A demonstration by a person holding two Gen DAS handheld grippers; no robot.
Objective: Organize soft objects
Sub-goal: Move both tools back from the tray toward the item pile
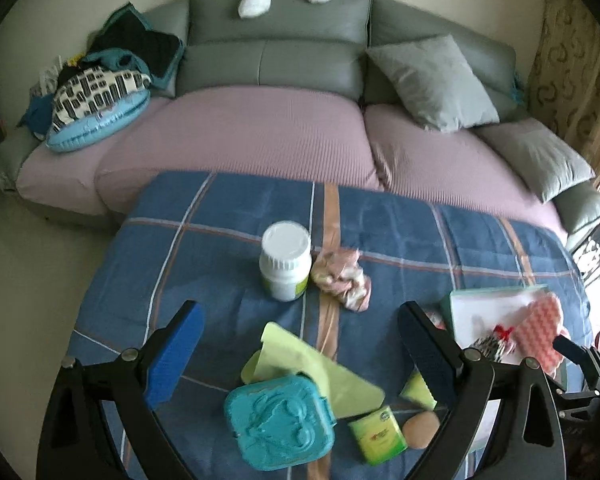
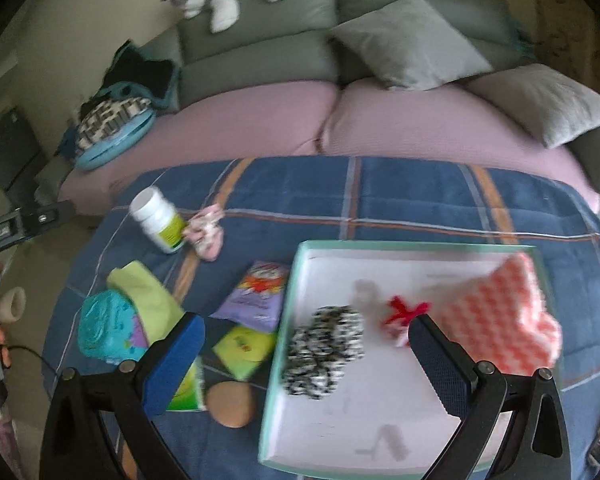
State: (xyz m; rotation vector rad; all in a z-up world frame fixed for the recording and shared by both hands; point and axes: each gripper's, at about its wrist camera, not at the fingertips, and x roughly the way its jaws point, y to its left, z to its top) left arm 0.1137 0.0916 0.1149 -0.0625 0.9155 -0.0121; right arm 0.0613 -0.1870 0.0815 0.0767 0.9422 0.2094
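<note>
Pink wavy sponge [image 2: 504,320], red bow [image 2: 404,312] and speckled scrunchie [image 2: 324,350] lie in the tray [image 2: 296,304]; pink scrunchie [image 1: 342,276] touches the bottle [image 1: 285,260]. Left claw [image 1: 300,344] and right claw [image 2: 306,360] gape wide, empty.

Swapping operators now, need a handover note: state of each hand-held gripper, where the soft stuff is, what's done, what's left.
Left hand-held gripper: open, empty, above the teal embossed plastic box and light green cloth.
Right hand-held gripper: open, empty, over the white shallow tray with a mint rim.
Done: black-and-white fuzzy scrunchie, small red bow item and pink wavy sponge lie in the tray.
Left: pink-and-white crumpled scrunchie sits on the blue plaid blanket beside the white pill bottle; the green cloth is also outside the tray.
</note>
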